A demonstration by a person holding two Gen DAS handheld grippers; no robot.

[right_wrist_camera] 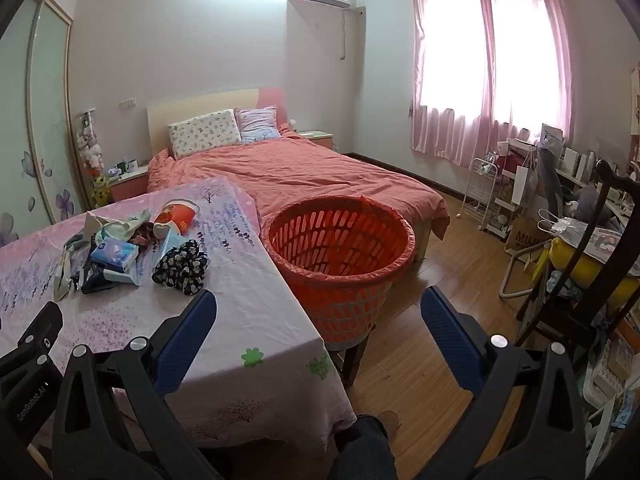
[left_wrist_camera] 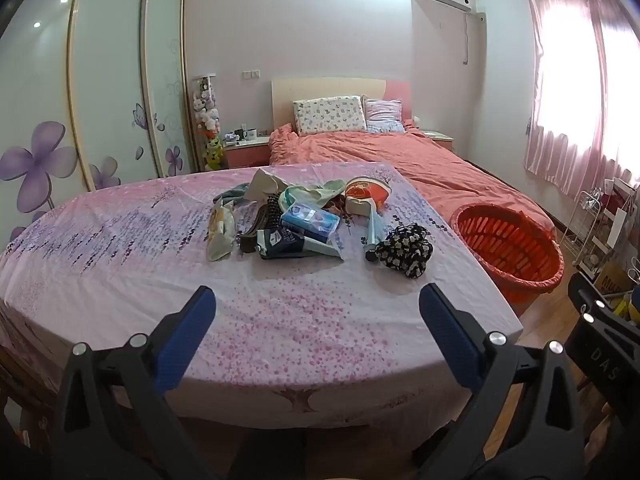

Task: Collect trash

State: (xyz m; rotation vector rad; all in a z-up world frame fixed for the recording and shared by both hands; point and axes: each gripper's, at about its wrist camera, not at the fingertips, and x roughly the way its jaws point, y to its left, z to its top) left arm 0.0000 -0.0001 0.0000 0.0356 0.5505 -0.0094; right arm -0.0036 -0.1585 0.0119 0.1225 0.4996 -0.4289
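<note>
Bedroom light falls on your pink-clothed table [left_wrist_camera: 120, 264]; the trash pile [left_wrist_camera: 296, 220] sits mid-table, well ahead of your left gripper [left_wrist_camera: 316, 332]; your right gripper [right_wrist_camera: 318, 336] faces the orange basket [right_wrist_camera: 340, 280] beside it; both claws spread wide, holding nothing.

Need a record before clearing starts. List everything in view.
table: one, pink floral cloth, in front
trash pile: one heap, mixed colours, table centre
tissue pack: one, blue, in the pile
black floral pouch: one, black and white, right of the pile
basket: one, orange, empty, beside the table
bed: one, salmon cover, behind
pillows: two, patterned, at the headboard
curtains: pink, window
left gripper: blue fingers, open
right gripper: blue fingers, open
</note>
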